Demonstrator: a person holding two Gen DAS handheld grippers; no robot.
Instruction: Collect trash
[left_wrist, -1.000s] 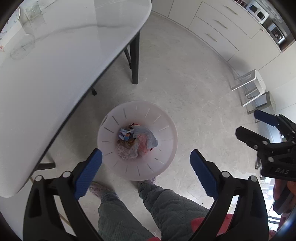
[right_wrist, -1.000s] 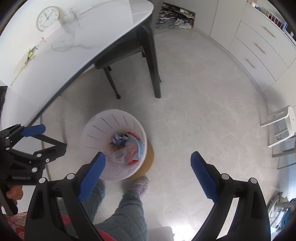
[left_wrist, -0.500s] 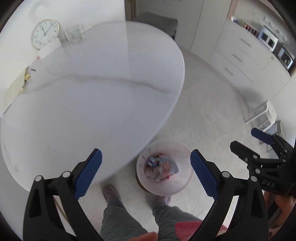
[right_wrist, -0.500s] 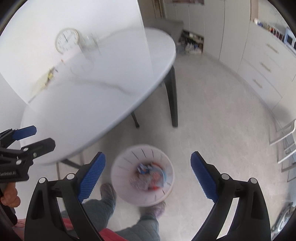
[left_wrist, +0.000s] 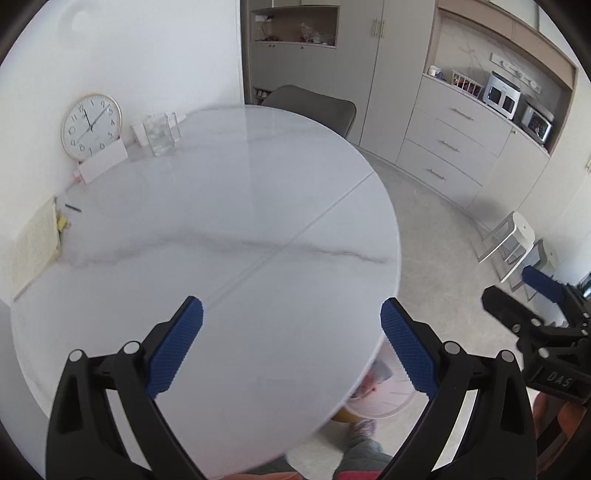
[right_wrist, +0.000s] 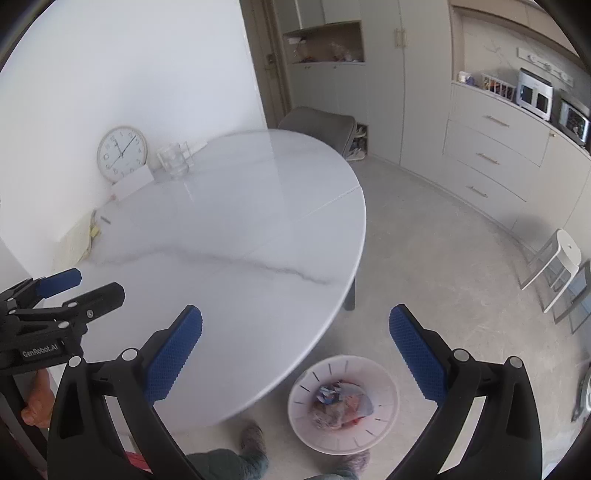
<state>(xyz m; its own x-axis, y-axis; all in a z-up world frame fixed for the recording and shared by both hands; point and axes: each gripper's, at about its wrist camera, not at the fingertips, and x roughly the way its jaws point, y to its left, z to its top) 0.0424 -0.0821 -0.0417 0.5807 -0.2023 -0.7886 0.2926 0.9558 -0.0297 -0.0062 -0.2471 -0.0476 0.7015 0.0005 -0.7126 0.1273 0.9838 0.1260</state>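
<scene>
Trash (right_wrist: 341, 404) inside white bin (right_wrist: 388, 384), below right gripper (right_wrist: 295, 354); both jaws wide apart, empty, left gripper (left_wrist: 291, 345) above marble table (left_wrist: 221, 221).

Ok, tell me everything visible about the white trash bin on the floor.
The white trash bin is round, looks like thin plastic, with short dark slits around its inner wall. It stands upright on the pale floor beside the table edge, open-topped, holding crumpled wrappers and bags in blue, red and grey. The person's slippered feet sit close by. In the left wrist view the tabletop hides most of it. No gripper touches it.
</scene>
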